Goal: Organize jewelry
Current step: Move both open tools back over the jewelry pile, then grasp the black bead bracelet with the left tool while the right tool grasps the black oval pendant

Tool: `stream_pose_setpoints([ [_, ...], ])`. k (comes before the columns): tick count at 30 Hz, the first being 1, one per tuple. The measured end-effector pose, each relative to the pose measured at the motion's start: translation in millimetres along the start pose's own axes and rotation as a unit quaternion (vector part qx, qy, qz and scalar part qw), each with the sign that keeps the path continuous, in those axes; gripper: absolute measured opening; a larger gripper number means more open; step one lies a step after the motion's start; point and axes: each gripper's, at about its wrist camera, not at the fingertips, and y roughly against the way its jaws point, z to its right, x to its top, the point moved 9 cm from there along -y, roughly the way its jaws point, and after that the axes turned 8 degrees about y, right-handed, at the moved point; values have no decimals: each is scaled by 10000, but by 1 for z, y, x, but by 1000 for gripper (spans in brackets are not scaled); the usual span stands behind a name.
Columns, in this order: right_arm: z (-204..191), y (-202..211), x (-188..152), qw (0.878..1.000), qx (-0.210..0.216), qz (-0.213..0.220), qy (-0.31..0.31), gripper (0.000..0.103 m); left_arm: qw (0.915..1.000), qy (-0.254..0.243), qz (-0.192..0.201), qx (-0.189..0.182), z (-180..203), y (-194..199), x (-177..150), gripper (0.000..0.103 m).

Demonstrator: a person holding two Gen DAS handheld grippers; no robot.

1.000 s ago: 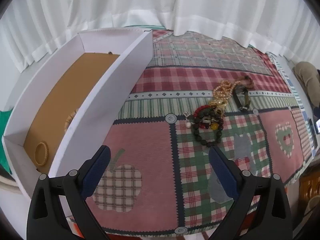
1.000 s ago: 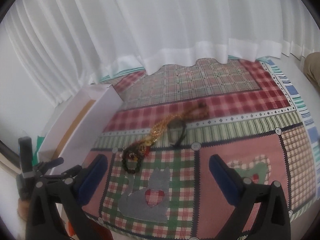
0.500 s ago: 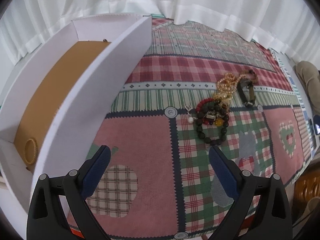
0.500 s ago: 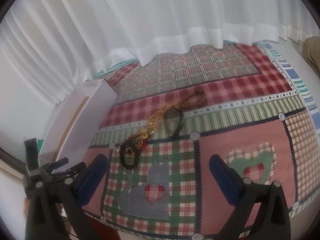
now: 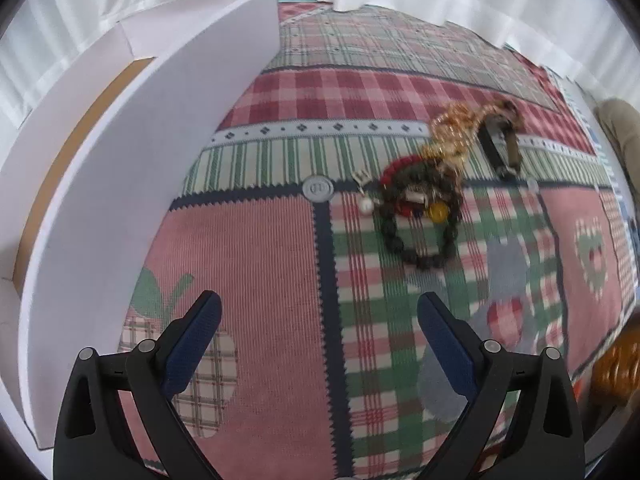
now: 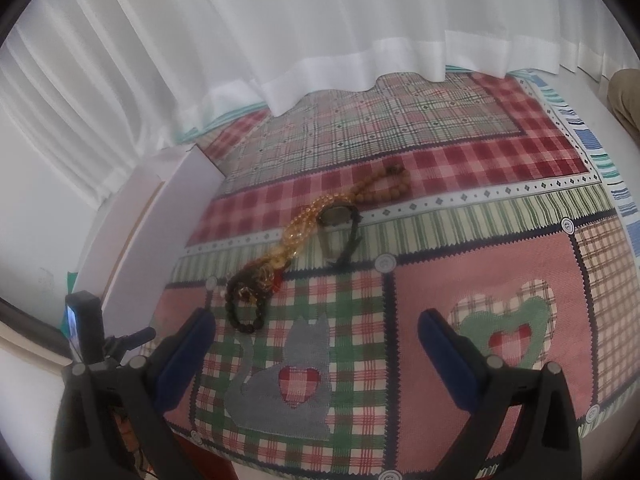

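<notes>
Left tongs (image 5: 318, 314): jaws spread wide, nothing between them, hovering over the patchwork cloth (image 5: 248, 264) short of the jewelry. Right tongs (image 6: 316, 330): likewise wide apart and empty, held above the cat patch.

Jewelry lies in a tangled heap on the cloth, well apart from both tongs. Dark bead bracelet (image 5: 420, 236) nearest; over its far edge sit a red bead strand, a yellow bead and a small pearl piece. Behind that, a golden bead string (image 6: 298, 228) running back to a brown bead loop; a dark watch (image 6: 340, 220) lies just beside it.

White box (image 5: 132, 160) with a tan floor stands on the left edge of the cloth. Its inside is mostly hidden by the near wall, so contents cannot be read from here.

Judgement: task at an early stage. The whole heap is yet to be picked apart and moved, presumably into the box.

Surface: a quilted plaid cloth with apple, cat and heart patches. White curtains (image 6: 320, 40) hang behind it.
</notes>
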Motion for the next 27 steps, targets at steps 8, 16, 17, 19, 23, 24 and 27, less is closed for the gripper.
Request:
stream_pose_setpoints([
  [8, 27, -31, 8, 9991, -129, -318, -234, 100, 9969, 662, -388, -186, -2, -11, 13, 98],
  [16, 34, -56, 3, 9982, -61, -536, -268, 81, 9959, 762, -494, -34, 6, -32, 17, 98],
  [17, 34, -59, 3, 9981, -52, -567, -249, 79, 9956, 780, -509, -32, 8, -34, 17, 97],
  [19, 32, -64, 4, 9979, -63, -618, -186, 78, 9954, 802, -522, -10, 12, -39, 18, 97],
  [23, 30, -75, 14, 9978, -124, -655, -69, 71, 9938, 943, -592, 30, 15, -51, 21, 90],
  [24, 29, -79, 17, 9976, -136, -675, -56, 70, 9932, 985, -616, 24, 15, -53, 22, 88],
  [27, 34, -90, 30, 9971, -86, -734, -194, 65, 9915, 1140, -635, 29, 16, -61, 24, 86],
])
